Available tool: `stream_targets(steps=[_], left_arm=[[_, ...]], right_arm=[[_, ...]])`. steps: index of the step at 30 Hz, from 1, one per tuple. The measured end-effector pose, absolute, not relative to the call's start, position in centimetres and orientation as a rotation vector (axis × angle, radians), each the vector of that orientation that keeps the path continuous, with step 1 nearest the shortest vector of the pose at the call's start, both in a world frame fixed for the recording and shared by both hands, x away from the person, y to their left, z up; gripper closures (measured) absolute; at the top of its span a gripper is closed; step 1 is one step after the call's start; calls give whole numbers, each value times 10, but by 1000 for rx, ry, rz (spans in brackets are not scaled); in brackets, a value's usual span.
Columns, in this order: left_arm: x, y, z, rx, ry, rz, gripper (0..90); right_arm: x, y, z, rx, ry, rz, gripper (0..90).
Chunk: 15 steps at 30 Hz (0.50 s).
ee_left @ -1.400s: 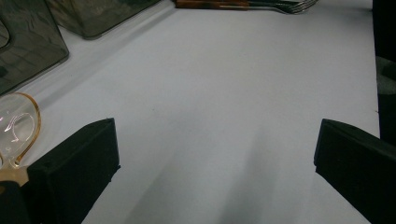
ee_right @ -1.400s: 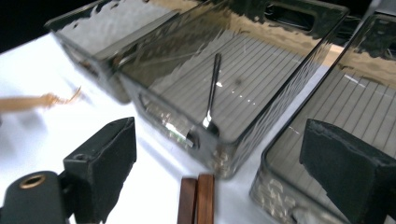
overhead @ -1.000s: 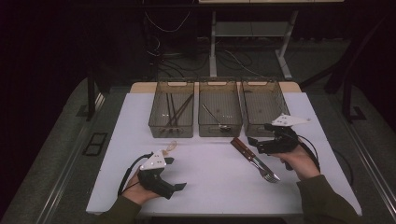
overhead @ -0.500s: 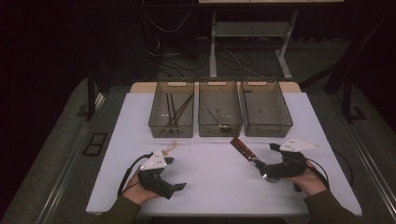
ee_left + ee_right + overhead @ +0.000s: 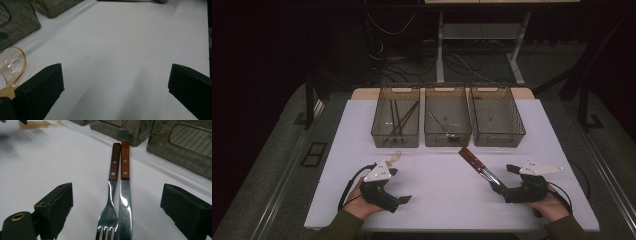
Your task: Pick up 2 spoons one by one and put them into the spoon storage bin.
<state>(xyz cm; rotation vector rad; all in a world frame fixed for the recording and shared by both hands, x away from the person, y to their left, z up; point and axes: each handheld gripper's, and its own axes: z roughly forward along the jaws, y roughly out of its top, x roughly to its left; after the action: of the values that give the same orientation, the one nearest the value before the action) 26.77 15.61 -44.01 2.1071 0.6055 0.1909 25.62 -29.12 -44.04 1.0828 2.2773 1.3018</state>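
While the right gripper (image 5: 117,217) held its jaws spread astride the fork (image 5: 111,192) and knife (image 5: 125,192) lying touching on the table (image 5: 437,195), singling one out called for centring; the left gripper (image 5: 398,199) rested unclenched.

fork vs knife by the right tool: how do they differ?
The fork ends in tines; the knife ends in a flat, unbroken blade. The fork narrows to a thin neck below its handle, while the knife keeps a broad, even width. In the right gripper view the fork lies left of the knife. Both have riveted brown wooden handles and lie side by side on the table.
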Motion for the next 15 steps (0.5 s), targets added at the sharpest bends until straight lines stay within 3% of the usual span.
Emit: stream_targets(steps=[8, 15], left_arm=[[273, 163, -433, 2106, 641, 225, 47], [286, 176, -423, 2072, 711, 274, 152]], right_arm=[[256, -290, -440, 1055, 2285, 1281, 112], [257, -291, -439, 1070, 2274, 1275, 112]])
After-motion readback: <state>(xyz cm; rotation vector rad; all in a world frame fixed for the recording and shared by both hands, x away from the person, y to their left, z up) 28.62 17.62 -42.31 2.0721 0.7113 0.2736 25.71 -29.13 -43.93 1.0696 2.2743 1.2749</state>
